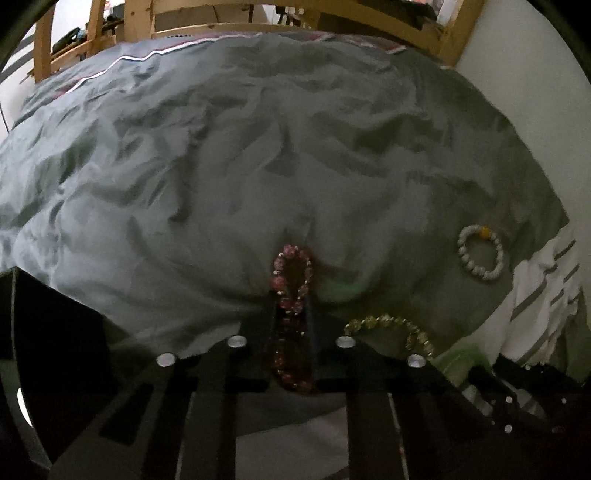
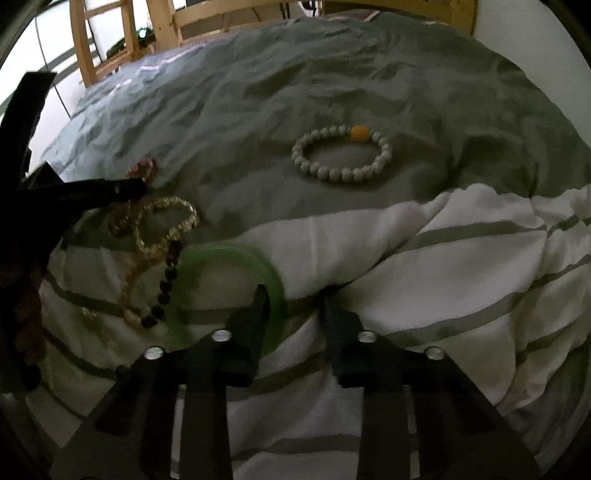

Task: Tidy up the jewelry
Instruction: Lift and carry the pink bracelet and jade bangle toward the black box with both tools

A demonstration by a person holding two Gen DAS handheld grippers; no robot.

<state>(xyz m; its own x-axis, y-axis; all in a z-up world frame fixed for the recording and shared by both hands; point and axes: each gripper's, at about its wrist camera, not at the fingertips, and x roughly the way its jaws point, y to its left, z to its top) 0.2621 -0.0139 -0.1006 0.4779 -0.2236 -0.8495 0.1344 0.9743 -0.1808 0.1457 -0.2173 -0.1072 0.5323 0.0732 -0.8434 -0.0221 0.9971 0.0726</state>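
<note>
My left gripper is shut on a pink beaded bracelet, squeezed into a long loop over the grey duvet. It shows at the left of the right wrist view with the pink bracelet at its tips. A white beaded bracelet with one orange bead lies on the grey duvet. A gold beaded bracelet lies near the left gripper. My right gripper is open over a green bangle; a dark beaded strand lies beside the bangle.
A white cloth with grey stripes covers the near part of the bed. A wooden bed frame stands at the far end. A white wall runs along the right side.
</note>
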